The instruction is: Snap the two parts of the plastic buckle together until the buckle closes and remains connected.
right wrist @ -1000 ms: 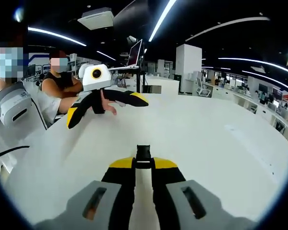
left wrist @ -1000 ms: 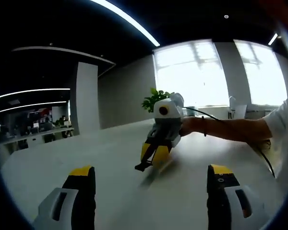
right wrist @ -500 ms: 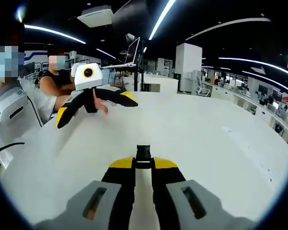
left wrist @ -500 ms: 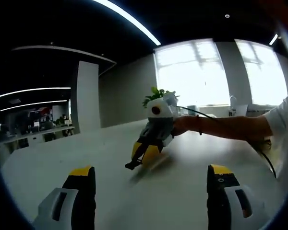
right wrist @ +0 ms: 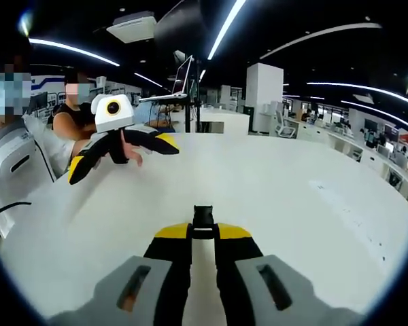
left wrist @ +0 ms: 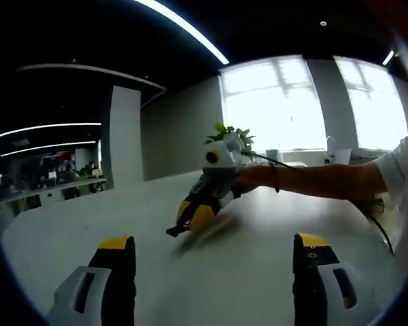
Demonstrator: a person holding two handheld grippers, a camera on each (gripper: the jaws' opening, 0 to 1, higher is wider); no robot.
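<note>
While pinching a black buckle part (right wrist: 203, 219) over the white table (right wrist: 313, 204), right gripper (right wrist: 203, 231) jaws nearly together; left gripper (right wrist: 119, 146) spread wide, holding nothing, beside seated people (right wrist: 71, 115). Potted plant (left wrist: 232, 133) behind.

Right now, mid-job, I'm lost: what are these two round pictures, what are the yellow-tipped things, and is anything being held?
There is no robot here. A person holds a two-jaw hand gripper in each hand, and each gripper carries a fisheye camera that looks along its own jaws.

The left gripper view looks out from the left gripper. Its yellow-tipped jaws stand wide apart with nothing between them. Across the white table you see the right gripper, with the person's arm behind it.

The right gripper view looks out from the right gripper. Its jaws are shut on a small black buckle part, which sticks out past the tips. The open left gripper appears at the upper left of that view.
</note>
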